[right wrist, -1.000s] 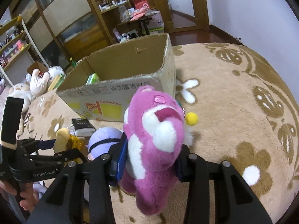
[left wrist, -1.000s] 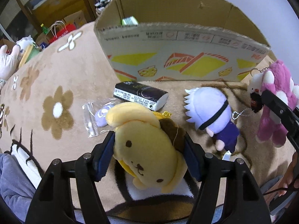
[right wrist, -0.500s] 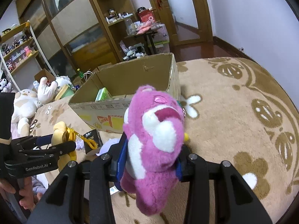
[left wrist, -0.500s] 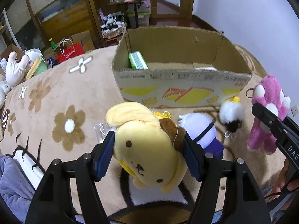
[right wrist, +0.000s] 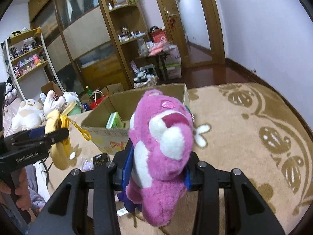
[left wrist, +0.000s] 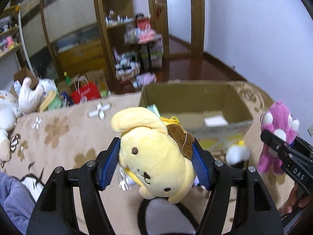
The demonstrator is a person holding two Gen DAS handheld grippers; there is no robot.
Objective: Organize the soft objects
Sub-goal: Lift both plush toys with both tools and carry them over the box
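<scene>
Plush toys fill both claws, lifted above the flower-patterned blanket (left wrist: 64,129). Far left, a heap of white stuffed animals (right wrist: 29,113) lies beyond the blanket's edge. The left claw (left wrist: 156,164) is clamped on a yellow dog plush (left wrist: 154,154), its blue pads pressed into the head from either side, with the plush's yellow loop strap (right wrist: 83,132) dangling free. Ahead stands the open cardboard box (left wrist: 187,96), holding a green packet (right wrist: 114,120) and a flat white item (left wrist: 215,120). To its right the right claw (right wrist: 156,168) is clamped on a pink bear plush (right wrist: 162,143), gripped around the body, head tilted up.

To do this step well, I judge each toy should be carried clear over the box's near wall before the pads part, released low inside, one claw after the other so the two do not crowd the opening. The strap could snag on the cardboard rim, so approach from above.

Readable writing: "GenRobot.AI" on the left claw's side, seen from the right wrist view, and "DAS" on the right claw's side, seen from the left wrist view. Print on the box front is too blurred to read.
</scene>
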